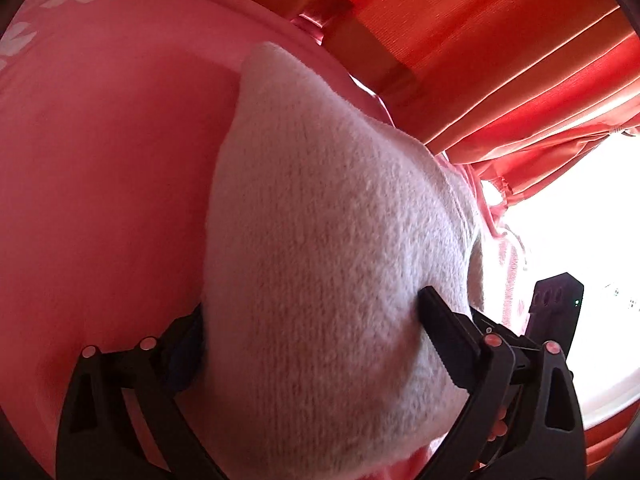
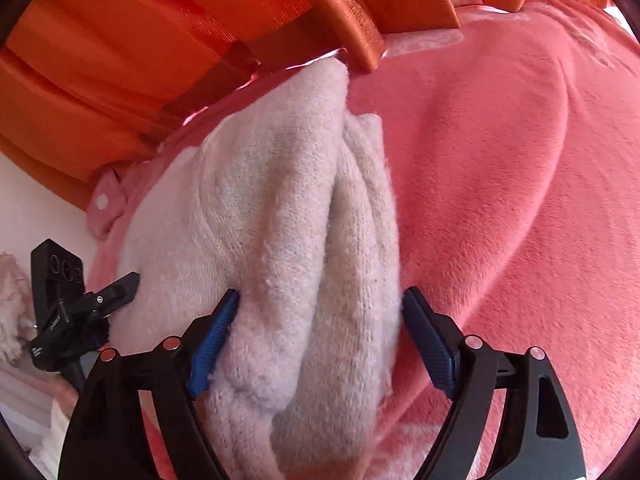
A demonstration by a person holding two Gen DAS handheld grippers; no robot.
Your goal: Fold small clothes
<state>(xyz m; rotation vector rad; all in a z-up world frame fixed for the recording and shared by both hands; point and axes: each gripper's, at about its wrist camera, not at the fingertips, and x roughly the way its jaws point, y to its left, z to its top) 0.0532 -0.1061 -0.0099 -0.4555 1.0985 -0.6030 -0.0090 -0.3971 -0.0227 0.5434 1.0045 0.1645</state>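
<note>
A small cream knitted garment (image 1: 320,220) lies on a pink fleece blanket (image 1: 100,180). In the left wrist view it bulges up between my left gripper's (image 1: 312,320) fingers, which stand wide apart around it; the left finger is mostly hidden behind the knit. In the right wrist view the same garment (image 2: 280,220) is bunched in a thick fold, and my right gripper (image 2: 320,312) straddles that fold with its blue-padded fingers (image 2: 424,328) spread wide on either side. The other gripper (image 2: 64,304) shows at the left edge.
Orange-red curtains (image 1: 480,40) hang along the far edge of the blanket (image 2: 500,200). A bright window glare sits at the right of the left wrist view. A pink buttoned cloth (image 2: 108,204) and a pale fluffy item (image 2: 12,304) lie at the left of the right wrist view.
</note>
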